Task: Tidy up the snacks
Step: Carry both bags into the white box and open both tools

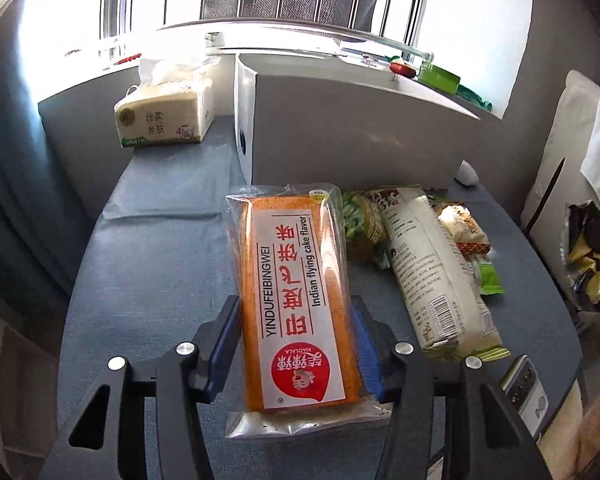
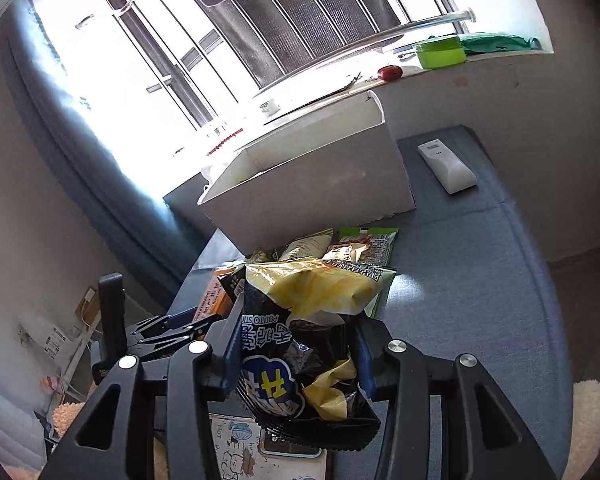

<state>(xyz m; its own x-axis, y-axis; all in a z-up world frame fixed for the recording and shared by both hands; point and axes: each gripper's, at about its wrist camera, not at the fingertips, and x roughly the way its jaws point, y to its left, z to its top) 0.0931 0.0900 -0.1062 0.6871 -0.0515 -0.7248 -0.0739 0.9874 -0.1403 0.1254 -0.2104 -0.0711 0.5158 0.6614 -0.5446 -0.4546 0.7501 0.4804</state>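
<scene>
Left claw: your left claw (image 1: 296, 344) pinches the orange cake loaf in its clear plastic wrapper with the white and red label (image 1: 296, 292), one blue pad against each long side near the close end. Gripping across the narrow width keeps the long pack from sagging or twisting, I judge.
Right claw: your right claw (image 2: 296, 356) pinches the crinkled black and yellow potato-stick bag (image 2: 308, 320), held upright so its puffed top stands clear of the pile.
Table: the blue-grey cloth-covered table (image 1: 148, 264) carries everything; the cake pack lies lengthwise, pointing away from you.
Snack pile: just right of the cake lie the long white printed packet (image 1: 432, 280) and several small green and tan wrappers (image 1: 360, 220), loose and overlapping, not yet sorted.
White box: the open-topped white cardboard box (image 2: 320, 184) stands just behind the pile, mouth up, likely the place for the snacks.
Far edge: the soft tissue pack (image 1: 164, 116) sits left of the box, the white remote control (image 2: 448, 168) to its right, both well clear of your path.
</scene>
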